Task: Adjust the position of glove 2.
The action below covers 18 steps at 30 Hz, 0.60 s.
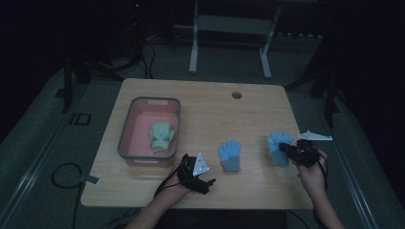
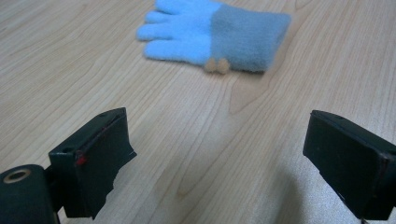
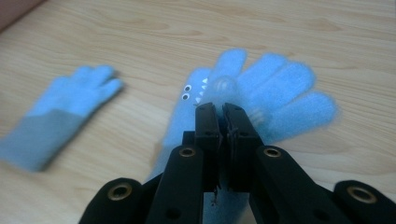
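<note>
My right gripper (image 3: 222, 108) pinches the fuzzy blue monster-face glove (image 3: 275, 88), apparently lifted, with the pink bin (image 1: 125, 130) far to its left.

High cam above table (image 1: 200, 114) looking fwd/down, tool cams close, low, all share flat blue glove (image 1: 230, 155).

Fleecy matt cloth gloves (image 3: 261, 93); smooth pale wood-grain tabletop (image 2: 196, 140); bin (image 1: 125, 143), seemingly matt plastic in dim light.
</note>
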Each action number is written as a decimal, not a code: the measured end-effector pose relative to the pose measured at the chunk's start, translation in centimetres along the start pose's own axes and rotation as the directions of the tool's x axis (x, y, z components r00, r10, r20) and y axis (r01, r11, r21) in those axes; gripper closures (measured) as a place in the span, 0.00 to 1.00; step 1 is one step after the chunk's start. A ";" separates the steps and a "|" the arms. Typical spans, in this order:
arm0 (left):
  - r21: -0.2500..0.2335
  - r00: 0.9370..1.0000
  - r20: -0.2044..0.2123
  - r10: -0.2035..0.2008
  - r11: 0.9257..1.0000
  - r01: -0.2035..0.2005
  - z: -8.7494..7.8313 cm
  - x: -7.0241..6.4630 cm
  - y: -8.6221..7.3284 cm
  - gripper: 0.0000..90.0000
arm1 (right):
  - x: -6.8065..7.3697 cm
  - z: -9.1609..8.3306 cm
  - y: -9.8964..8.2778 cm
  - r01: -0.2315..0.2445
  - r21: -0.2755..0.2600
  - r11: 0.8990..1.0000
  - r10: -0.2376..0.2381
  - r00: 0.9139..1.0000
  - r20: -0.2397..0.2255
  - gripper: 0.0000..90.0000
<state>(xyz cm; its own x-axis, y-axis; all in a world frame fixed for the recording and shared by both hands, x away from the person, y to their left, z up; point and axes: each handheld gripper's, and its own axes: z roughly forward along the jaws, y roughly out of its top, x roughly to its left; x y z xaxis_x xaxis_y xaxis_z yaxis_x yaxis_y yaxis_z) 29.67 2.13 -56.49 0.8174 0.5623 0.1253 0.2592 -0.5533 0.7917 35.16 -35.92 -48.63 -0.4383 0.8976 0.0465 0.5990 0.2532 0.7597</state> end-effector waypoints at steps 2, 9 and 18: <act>-0.003 1.000 0.001 0.000 1.000 0.000 0.0 0.0 0.0 0.09 | 1.0 -0.1 0.2 0.010 0.005 1.000 -0.010 1.000 -0.004 0.95; -0.002 1.000 0.004 0.003 1.000 -0.003 0.0 0.0 0.0 0.09 | 3.4 1.0 -0.3 0.019 0.030 0.999 -0.019 1.000 -0.007 0.95; -0.001 1.000 0.006 0.005 1.000 -0.005 0.0 -0.1 0.0 0.09 | 4.8 4.0 -1.6 0.038 0.090 0.995 -0.035 0.999 -0.033 0.95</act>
<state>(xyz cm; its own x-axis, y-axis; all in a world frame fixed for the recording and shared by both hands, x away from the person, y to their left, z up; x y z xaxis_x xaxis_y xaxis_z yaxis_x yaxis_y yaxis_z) 29.59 2.09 -56.47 0.8217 0.5558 0.1262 0.2544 -0.5559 0.7914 34.79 -30.61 -52.24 -0.4812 0.8756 0.0416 0.6398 0.3184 0.6995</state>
